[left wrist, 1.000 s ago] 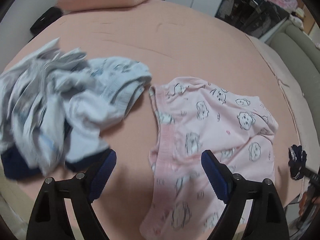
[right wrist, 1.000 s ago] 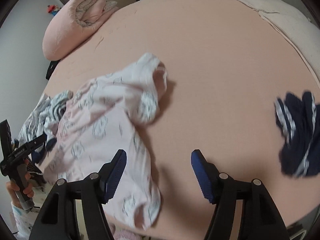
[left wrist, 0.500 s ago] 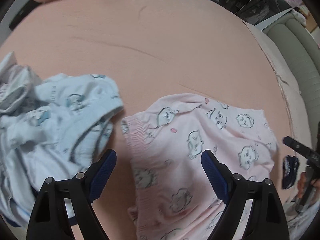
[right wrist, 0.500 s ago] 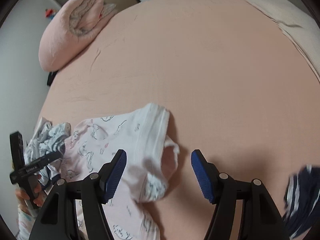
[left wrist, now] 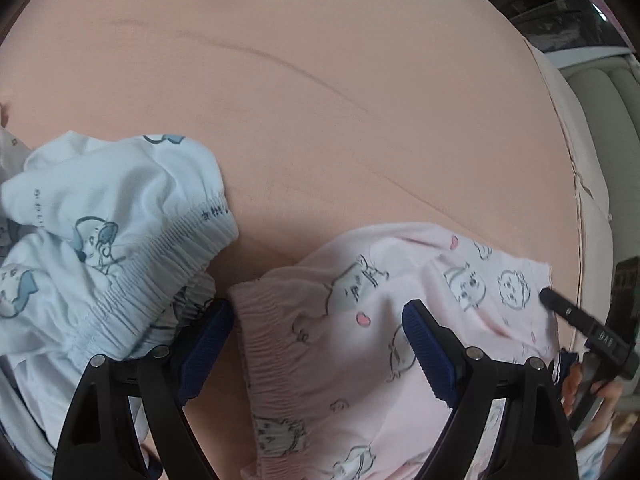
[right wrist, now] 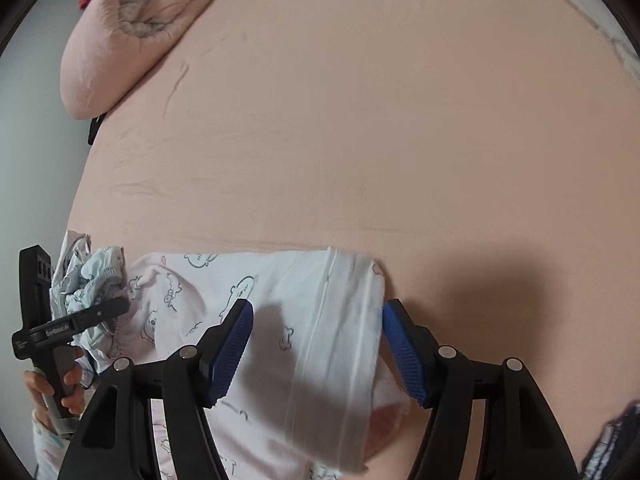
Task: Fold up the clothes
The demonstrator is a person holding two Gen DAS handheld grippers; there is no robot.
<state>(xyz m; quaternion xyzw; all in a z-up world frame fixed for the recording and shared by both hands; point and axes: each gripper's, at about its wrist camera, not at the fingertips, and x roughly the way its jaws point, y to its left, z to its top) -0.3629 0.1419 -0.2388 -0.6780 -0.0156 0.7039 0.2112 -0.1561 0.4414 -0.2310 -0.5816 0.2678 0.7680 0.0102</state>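
The pink shorts (left wrist: pixel 360 344) lie spread on the bed (left wrist: pixel 320 120), just right of the blue garment (left wrist: pixel 100 248). Our left gripper (left wrist: pixel 316 344) and right gripper (right wrist: pixel 316 352) hover released above them; we should pinch waistband and hem evenly.

A: What sort of place is this?
B: A home bedroom. A bed (right wrist: pixel 360 128) in a peach sheet fills the view.
A: Anything else?
B: A rolled pink quilt (right wrist: pixel 132 28) at the bed's far corner; children's pyjamas (left wrist: pixel 380 320) lie on the bed.
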